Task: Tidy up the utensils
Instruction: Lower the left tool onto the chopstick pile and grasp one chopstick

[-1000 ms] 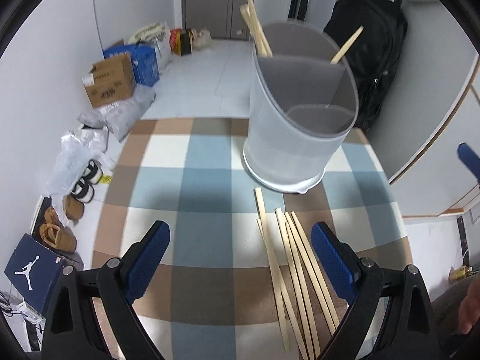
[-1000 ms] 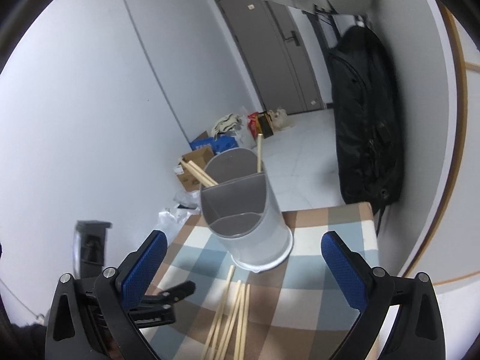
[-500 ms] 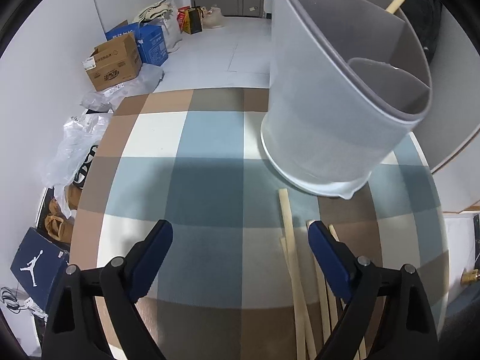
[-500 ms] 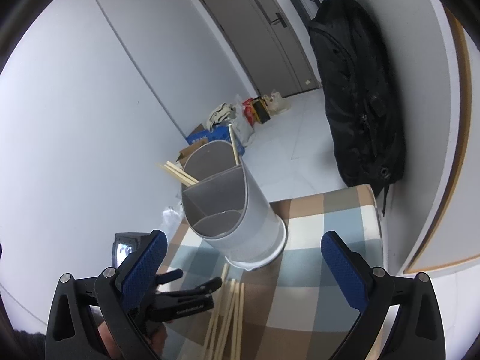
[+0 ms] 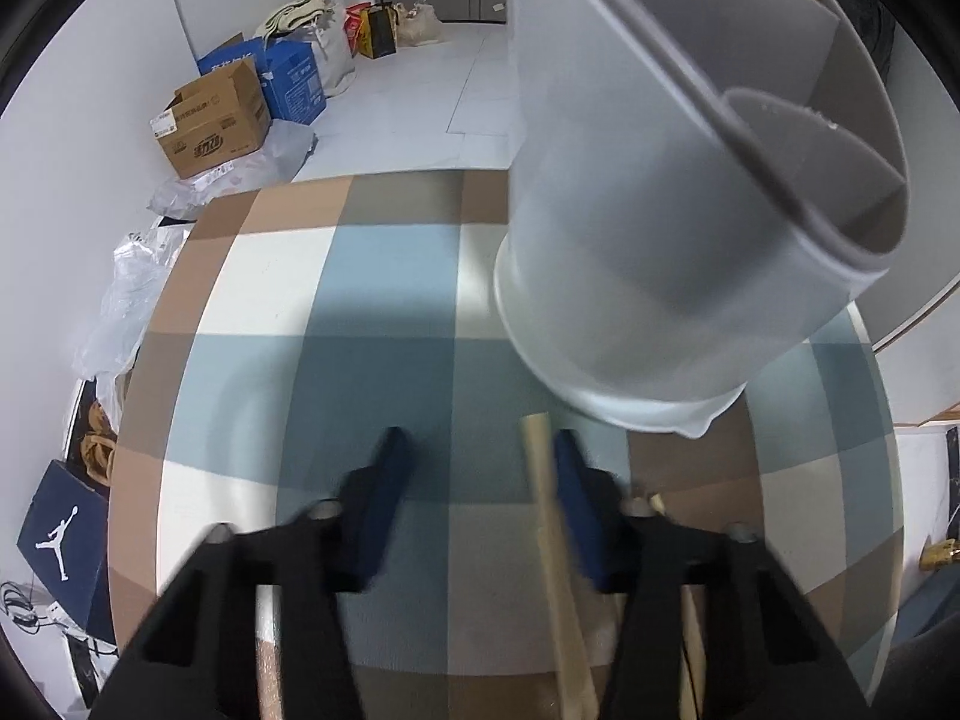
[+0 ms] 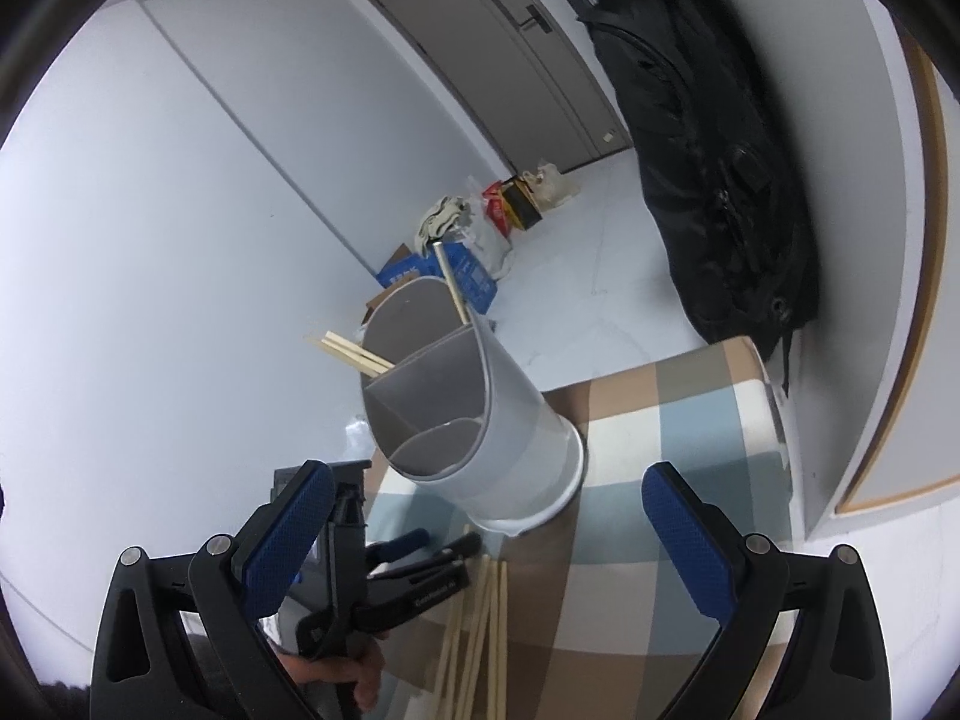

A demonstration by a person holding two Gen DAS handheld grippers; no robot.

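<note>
A grey divided utensil holder (image 5: 678, 228) stands on the checked tablecloth (image 5: 384, 300), with a few wooden chopsticks (image 6: 354, 354) in it. It also shows in the right wrist view (image 6: 480, 420). Several loose chopsticks (image 6: 480, 618) lie in front of it. My left gripper (image 5: 480, 480) is low over the cloth, its jaws partly closed, with one chopstick (image 5: 555, 552) lying against the inside of the right finger. In the right wrist view the left gripper (image 6: 444, 546) sits at the chopsticks' far ends. My right gripper (image 6: 480, 516) is open, empty and held above the table.
Cardboard boxes (image 5: 210, 120), bags and shoes lie on the floor beyond the table's far and left edges. A black backpack (image 6: 720, 180) hangs on the wall to the right. A grey door (image 6: 498, 42) is at the back.
My left gripper has dropped to the cloth and moved forward to the chopsticks, and its jaws have narrowed around one. My right gripper has drifted slightly and stays open.
</note>
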